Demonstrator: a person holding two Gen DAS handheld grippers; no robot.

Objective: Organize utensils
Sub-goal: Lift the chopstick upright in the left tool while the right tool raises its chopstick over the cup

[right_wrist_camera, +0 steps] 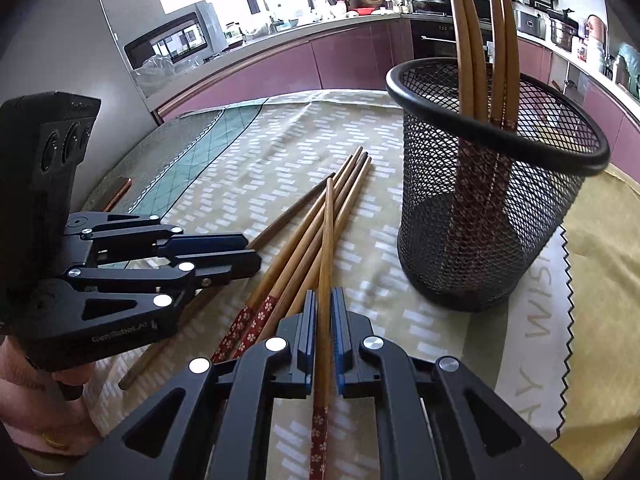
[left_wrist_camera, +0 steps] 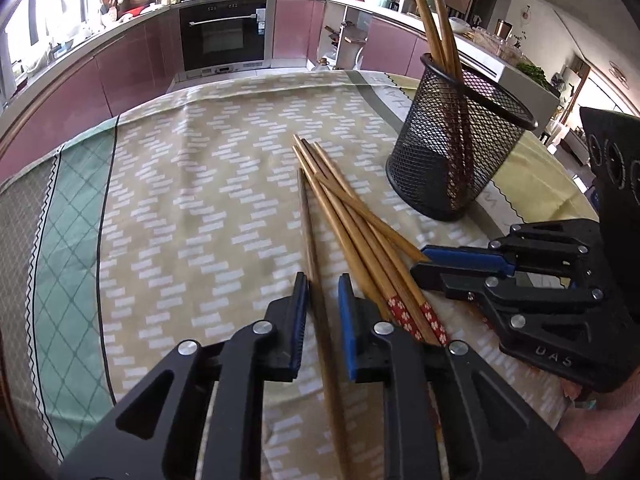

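Note:
Several wooden chopsticks (left_wrist_camera: 352,224) with red flowered ends lie in a loose bundle on the patterned tablecloth (left_wrist_camera: 192,184). A black mesh holder (left_wrist_camera: 456,140) stands upright at the right with several chopsticks in it. My left gripper (left_wrist_camera: 323,288) is open, its jaws on either side of one plain brown chopstick (left_wrist_camera: 310,240) that lies on the cloth. My right gripper (right_wrist_camera: 325,300) is shut on one chopstick (right_wrist_camera: 326,248) beside the bundle (right_wrist_camera: 304,240). The holder (right_wrist_camera: 492,184) is just ahead to its right. Each gripper shows in the other's view: the right (left_wrist_camera: 468,266), the left (right_wrist_camera: 248,248).
Kitchen counters, purple cabinets and an oven (left_wrist_camera: 224,32) run behind the table. A yellow cloth (right_wrist_camera: 600,280) covers the table's right side. A thin copper-coloured object (right_wrist_camera: 118,194) lies on the far left of the cloth.

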